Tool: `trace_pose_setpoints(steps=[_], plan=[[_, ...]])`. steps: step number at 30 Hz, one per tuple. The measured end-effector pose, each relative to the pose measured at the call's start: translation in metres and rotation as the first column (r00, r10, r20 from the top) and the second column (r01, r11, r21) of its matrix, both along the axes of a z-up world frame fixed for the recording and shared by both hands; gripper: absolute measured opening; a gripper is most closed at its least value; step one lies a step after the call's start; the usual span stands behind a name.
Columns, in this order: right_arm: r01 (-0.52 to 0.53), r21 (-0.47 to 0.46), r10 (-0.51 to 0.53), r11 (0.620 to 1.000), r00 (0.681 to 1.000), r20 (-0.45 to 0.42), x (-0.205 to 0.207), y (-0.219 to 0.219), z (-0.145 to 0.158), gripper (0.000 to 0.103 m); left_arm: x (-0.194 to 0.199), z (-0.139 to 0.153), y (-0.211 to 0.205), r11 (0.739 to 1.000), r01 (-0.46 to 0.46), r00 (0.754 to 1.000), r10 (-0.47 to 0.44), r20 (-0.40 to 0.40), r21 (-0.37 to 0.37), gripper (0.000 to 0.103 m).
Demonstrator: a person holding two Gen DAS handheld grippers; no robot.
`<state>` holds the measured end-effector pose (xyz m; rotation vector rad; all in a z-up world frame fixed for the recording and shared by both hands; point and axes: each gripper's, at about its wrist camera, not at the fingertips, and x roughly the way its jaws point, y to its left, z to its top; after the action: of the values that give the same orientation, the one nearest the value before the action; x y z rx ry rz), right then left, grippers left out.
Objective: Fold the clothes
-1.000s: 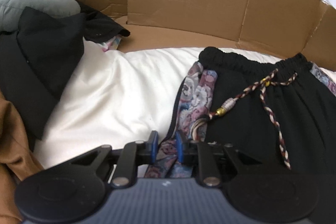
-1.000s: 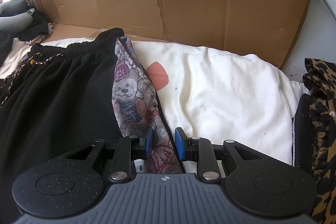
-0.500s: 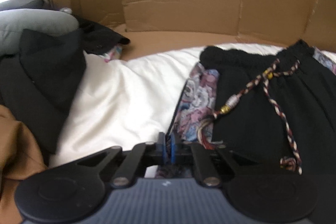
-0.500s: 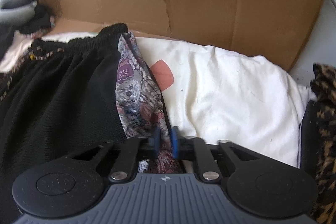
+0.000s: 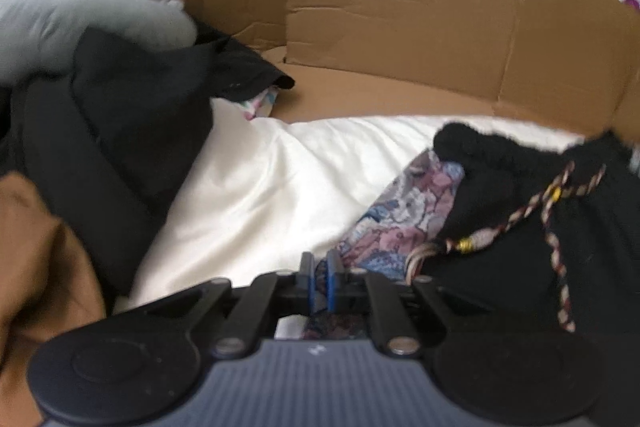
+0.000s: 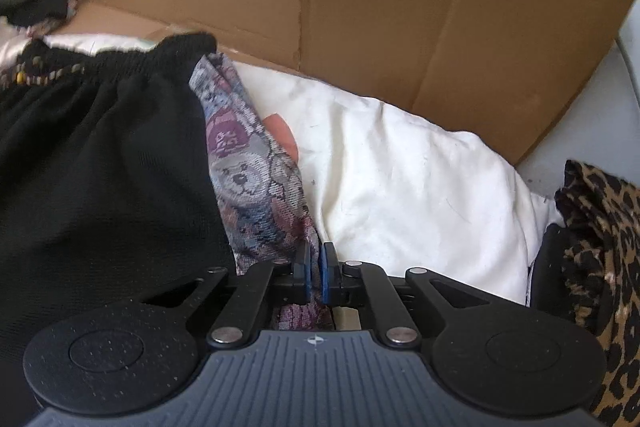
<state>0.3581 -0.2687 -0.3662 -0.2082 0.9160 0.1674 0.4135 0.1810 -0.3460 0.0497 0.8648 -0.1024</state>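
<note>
a cardboard wall (image 5: 400,27) is seen across the twelve o'clock side of both views, with a white padded sheet (image 5: 272,187) spread below it. on that sheet a pair of black shorts (image 6: 100,179) is laid out, its gathered waistband toward twelve o'clock; in the left wrist view the shorts fill the three o'clock side, in the right wrist view the nine o'clock side. a teddy-bear patterned side panel (image 6: 248,179) is seen along each outer edge of the shorts. a black garment (image 5: 120,131) and a grey bundle (image 5: 80,27) are piled at nine to ten o'clock in the left view, with brown cloth (image 5: 36,259) at eight o'clock. a leopard-print cloth (image 6: 600,247) is seen at four o'clock in the right view. a braided drawstring (image 5: 552,227) with a gold bead is draped over the shorts' front.

the left gripper (image 5: 319,281) is seen with its blue fingers narrow, pinched on the patterned side panel, the jaws easing open slightly. the right gripper (image 6: 314,273) is closed narrowly on the opposite panel edge, cloth being gripped between its fingers.
</note>
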Motion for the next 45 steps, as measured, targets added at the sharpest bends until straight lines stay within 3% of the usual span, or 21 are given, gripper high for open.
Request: trace_pose_setpoints(steps=[3, 7, 11, 20, 24, 31, 39, 45], plan=[[0.026, 0.115, -0.026, 0.993, 1.000, 0.004, -0.002, -0.018, 0.018, 0.009, -0.010, 0.012, 0.017, 0.997, -0.037, 0.999, 0.036, -0.011, -0.061, 0.011], [0.048, 0.135, -0.051, 0.990, 0.999, 0.019, -0.016, -0.032, 0.035, 0.012, -0.031, 0.025, 0.033, 0.995, -0.054, 0.998, 0.052, -0.024, -0.089, 0.011], [0.049, 0.138, -0.050, 0.989, 0.999, 0.004, -0.033, -0.041, 0.038, 0.015, -0.049, 0.032, 0.044, 0.993, -0.058, 0.998, 0.054, -0.037, -0.107, 0.011], [0.062, 0.123, -0.058, 0.990, 0.998, -0.037, -0.066, -0.053, 0.025, 0.017, -0.068, 0.015, 0.049, 0.988, -0.061, 0.995, 0.050, -0.081, -0.143, 0.012], [0.035, 0.085, -0.031, 0.996, 0.998, -0.047, -0.073, -0.050, 0.019, 0.030, -0.074, 0.003, 0.040, 0.997, -0.029, 0.995, 0.023, -0.098, -0.064, 0.017], [0.010, 0.045, -0.006, 0.999, 0.997, -0.081, -0.082, -0.051, 0.007, 0.031, -0.089, 0.008, 0.050, 0.997, -0.043, 0.995, 0.036, -0.094, -0.064, 0.017], [0.069, 0.132, -0.064, 0.989, 0.997, -0.039, -0.086, -0.064, 0.033, 0.031, -0.095, 0.016, 0.065, 0.989, -0.080, 0.995, 0.072, -0.067, -0.121, 0.016], [0.090, 0.104, -0.080, 0.991, 0.992, -0.098, -0.084, -0.067, 0.009, 0.031, -0.097, 0.003, 0.063, 0.990, -0.060, 0.994, 0.046, -0.102, -0.131, 0.019]])
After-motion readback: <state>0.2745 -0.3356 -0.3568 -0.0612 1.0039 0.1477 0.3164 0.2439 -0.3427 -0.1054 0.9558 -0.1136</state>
